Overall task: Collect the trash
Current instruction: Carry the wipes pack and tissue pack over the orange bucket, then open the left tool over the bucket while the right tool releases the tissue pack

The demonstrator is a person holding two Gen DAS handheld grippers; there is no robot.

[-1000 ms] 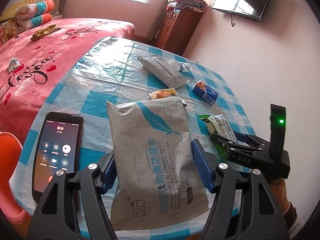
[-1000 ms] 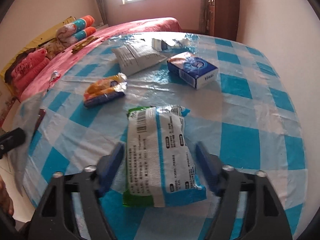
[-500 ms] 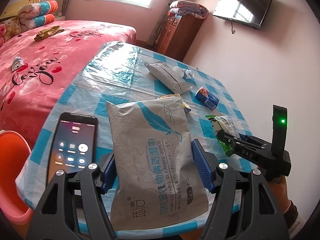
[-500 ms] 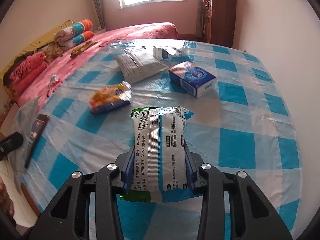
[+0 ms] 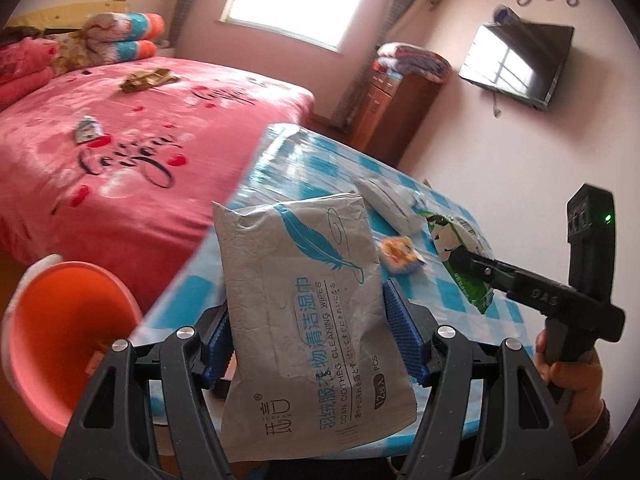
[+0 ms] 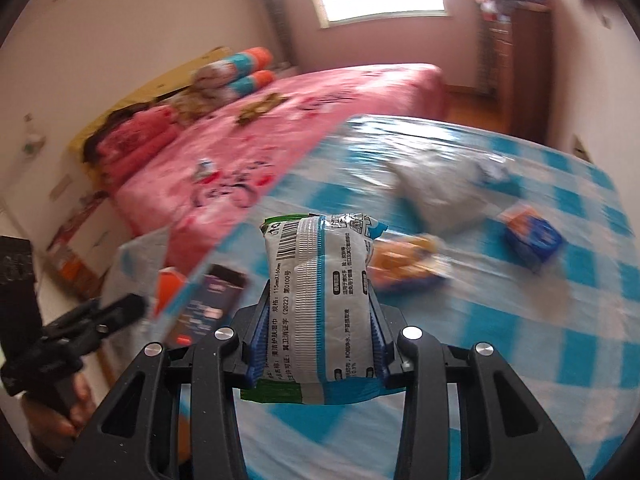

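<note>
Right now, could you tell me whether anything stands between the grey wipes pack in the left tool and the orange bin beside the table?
Nothing visible does. The wipes pack is clamped in the left tool and lifted at the table's edge, and the orange bin sits open on the left, below the table. Only open air lies between them.

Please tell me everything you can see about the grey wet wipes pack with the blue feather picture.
The grey wipes pack is a flat, soft pouch of matte, wrinkled film. It bears a blue feather drawing, blue Chinese characters and the words "DOWN CLOTHES CLEANING WIPES". The left gripper holds it by its two long sides, the blue jaws pressing the lower half, so it stands tilted and lifted, its top edge free. Behind it lies the table with the blue checked cloth; an orange bin is to its left.
</note>
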